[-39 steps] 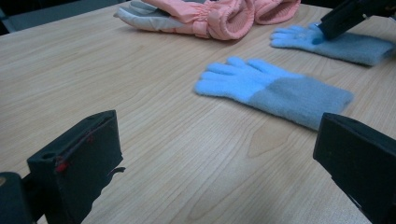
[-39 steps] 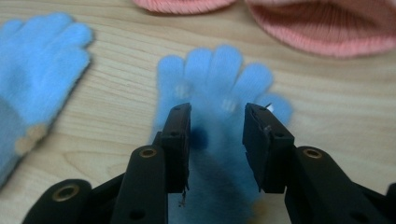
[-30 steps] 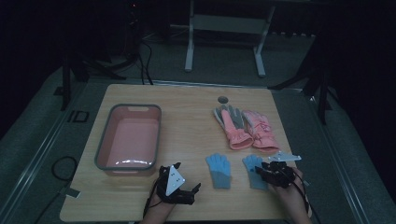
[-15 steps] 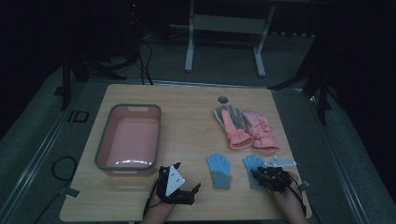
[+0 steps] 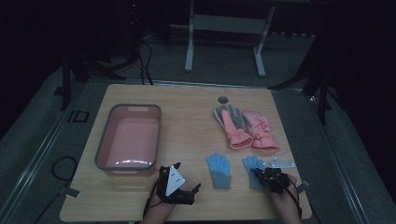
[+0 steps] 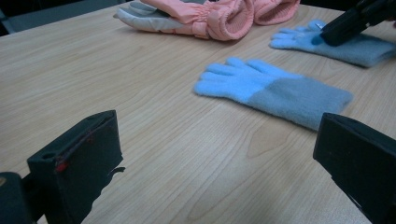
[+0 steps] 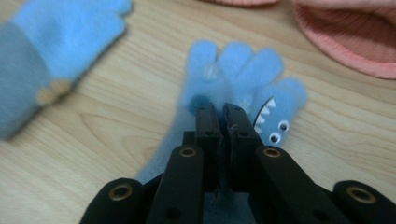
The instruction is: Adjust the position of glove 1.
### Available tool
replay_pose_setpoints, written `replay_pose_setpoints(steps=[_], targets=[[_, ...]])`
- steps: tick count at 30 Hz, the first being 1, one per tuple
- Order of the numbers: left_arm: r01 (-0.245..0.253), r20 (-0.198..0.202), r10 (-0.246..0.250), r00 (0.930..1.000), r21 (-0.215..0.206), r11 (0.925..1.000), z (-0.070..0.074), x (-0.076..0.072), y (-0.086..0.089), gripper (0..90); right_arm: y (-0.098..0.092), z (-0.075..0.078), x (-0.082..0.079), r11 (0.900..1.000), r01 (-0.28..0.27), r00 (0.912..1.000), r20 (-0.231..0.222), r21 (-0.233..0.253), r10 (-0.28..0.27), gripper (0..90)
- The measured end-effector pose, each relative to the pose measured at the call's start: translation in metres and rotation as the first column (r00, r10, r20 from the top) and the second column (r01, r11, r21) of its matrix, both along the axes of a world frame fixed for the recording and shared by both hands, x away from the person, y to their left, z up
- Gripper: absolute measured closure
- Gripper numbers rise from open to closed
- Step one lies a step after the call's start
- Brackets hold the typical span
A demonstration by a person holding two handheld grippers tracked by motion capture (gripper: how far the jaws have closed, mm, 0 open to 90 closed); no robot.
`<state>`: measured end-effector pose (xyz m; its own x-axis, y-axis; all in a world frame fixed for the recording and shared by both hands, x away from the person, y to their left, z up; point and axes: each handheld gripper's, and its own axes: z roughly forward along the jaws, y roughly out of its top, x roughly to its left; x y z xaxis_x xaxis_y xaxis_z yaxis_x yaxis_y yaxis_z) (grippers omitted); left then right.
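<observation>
Dark room, grey stand behind

Both grippers are black: the left gripper carries a grey three-cornered plate at its 11 o'clock, while the right gripper shows brass-ringed holes along its blocky arms.

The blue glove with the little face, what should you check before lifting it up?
1. Right gripper shut on the blue glove with the face: ok, jaws pinch the fabric.
2. Glove free of the other blue glove: ok, apart.
3. Clear of the pink gloves: ok.
4. Pink tub empty: ok.
5. Left gripper out of the way: ok, open, resting apart.
6. Grip firm enough: cannot tell.
</observation>
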<state>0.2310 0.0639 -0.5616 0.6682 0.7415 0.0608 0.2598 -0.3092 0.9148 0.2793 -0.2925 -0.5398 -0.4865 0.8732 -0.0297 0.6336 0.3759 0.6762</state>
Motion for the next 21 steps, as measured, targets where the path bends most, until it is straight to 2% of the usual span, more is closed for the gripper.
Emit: replay_pose_setpoints(steps=[4, 6, 9, 13, 17, 21], targets=[[0.001, -0.002, -0.001, 1.0000, 0.005, 1.0000, 0.000, 0.000, 0.000, 1.2, 0.000, 0.029, -0.006, 0.998, 0.034, 0.9981, 0.050, 0.051, -0.037, 85.9], [0.001, -0.002, -0.001, 1.0000, 0.005, 1.0000, 0.000, 0.000, 0.000, 1.2, 0.002, 0.043, -0.007, 0.997, 0.037, 0.9966, 0.071, 0.061, -0.041, 85.9], [0.001, -0.002, -0.001, 1.0000, 0.000, 1.0000, 0.000, 0.000, 0.000, 1.1, 0.009, 0.070, -0.006, 0.997, 0.022, 0.9937, 0.107, 0.077, -0.030, 85.9], [-0.001, -0.001, 0.001, 1.0000, 0.004, 1.0000, 0.000, 0.000, -0.001, 1.1, 0.023, 0.095, -0.005, 0.996, -0.016, 0.9896, 0.144, 0.083, 0.004, 85.9], [-0.001, 0.000, 0.001, 1.0000, 0.003, 1.0000, 0.000, 0.000, -0.001, 1.2, 0.042, 0.110, -0.005, 0.993, -0.059, 0.9860, 0.162, 0.099, 0.042, 86.0], [-0.002, 0.003, 0.002, 1.0000, 0.009, 1.0000, 0.000, 0.000, -0.001, 1.1, 0.064, 0.110, -0.005, 0.987, -0.109, 0.9839, 0.154, 0.114, 0.091, 85.9]])
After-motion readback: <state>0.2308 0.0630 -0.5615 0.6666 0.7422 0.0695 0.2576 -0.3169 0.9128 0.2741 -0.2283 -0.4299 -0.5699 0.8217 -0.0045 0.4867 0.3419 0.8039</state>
